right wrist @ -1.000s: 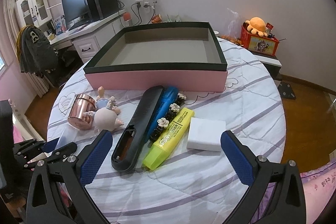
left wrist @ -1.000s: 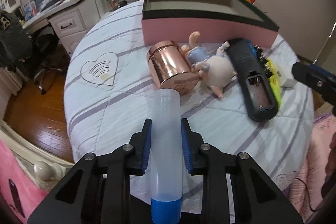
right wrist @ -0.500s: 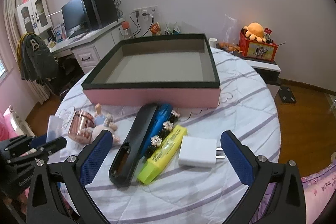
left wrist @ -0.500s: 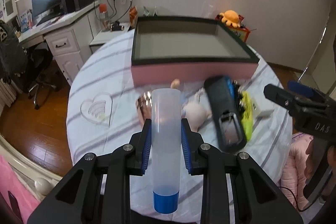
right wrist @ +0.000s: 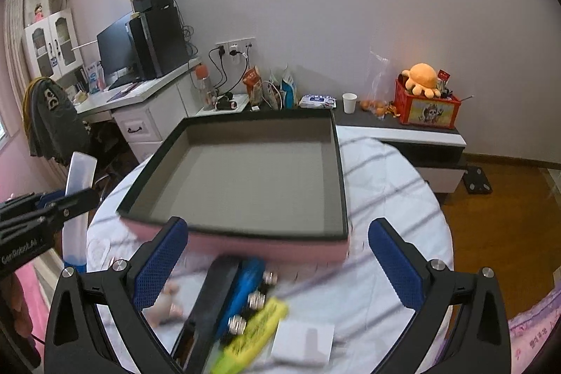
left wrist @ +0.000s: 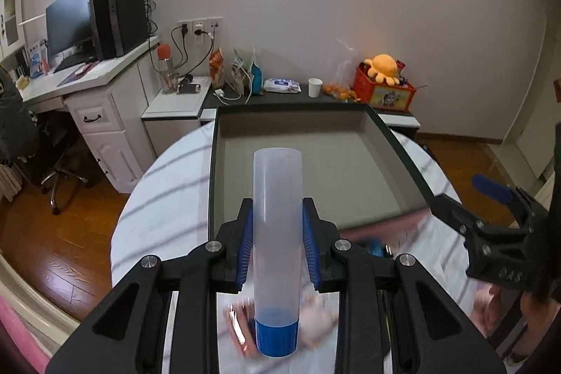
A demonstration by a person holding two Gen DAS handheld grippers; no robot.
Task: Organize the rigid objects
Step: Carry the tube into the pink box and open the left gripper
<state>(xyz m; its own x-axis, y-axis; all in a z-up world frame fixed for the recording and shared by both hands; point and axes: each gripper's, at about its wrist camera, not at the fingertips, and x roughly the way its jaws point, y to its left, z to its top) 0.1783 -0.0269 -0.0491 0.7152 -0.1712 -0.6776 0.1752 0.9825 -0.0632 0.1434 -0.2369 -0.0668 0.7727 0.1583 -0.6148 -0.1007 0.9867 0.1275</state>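
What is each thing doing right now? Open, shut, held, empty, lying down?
left gripper: shut on the tube
clear tube: held, blue cap toward the camera
right gripper: open, holding nothing
pink box: open, empty
yellow highlighter: lying on the table
white charger: lying on the table

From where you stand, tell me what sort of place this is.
Probably a bedroom or study at home: a white desk carrying a monitor and computer tower, a plush octopus on a red box, and wood flooring around the quilt-covered round table.
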